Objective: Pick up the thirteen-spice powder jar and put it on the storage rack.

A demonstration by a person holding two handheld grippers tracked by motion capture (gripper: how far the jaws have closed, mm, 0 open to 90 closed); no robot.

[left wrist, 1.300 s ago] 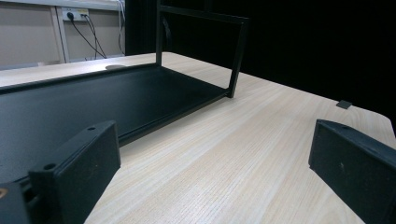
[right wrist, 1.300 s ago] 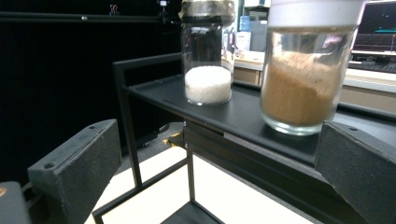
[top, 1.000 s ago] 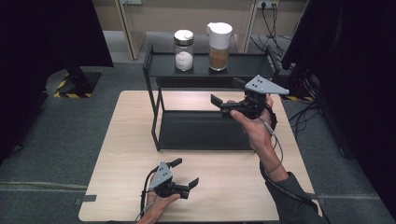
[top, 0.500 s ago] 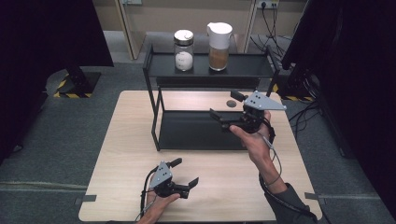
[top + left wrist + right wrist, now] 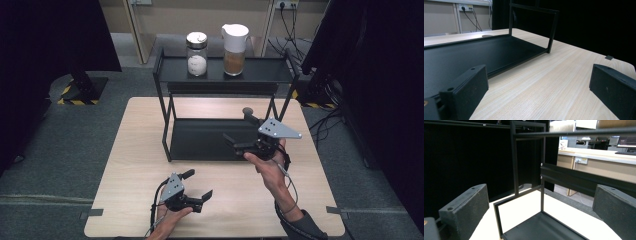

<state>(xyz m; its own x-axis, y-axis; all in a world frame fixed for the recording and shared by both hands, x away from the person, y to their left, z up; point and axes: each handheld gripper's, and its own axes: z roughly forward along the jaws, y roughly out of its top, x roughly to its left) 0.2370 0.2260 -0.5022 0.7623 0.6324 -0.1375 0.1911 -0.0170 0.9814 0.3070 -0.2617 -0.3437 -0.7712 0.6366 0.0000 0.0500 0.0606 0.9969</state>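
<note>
— Both grippers empty?
— Yes. Left gripper (image 5: 199, 191), jaws spread, sits low over the surface (image 5: 130, 165). Right gripper (image 5: 239, 135), jaws spread, hovers above the black rack's (image 5: 200, 140) lower shelf.

Two jars (image 5: 196, 54) stand atop the rack (image 5: 165, 125), behind both tools.

Overhead view looks down; both claw views closely share the rack (image 5: 220, 135).
</note>
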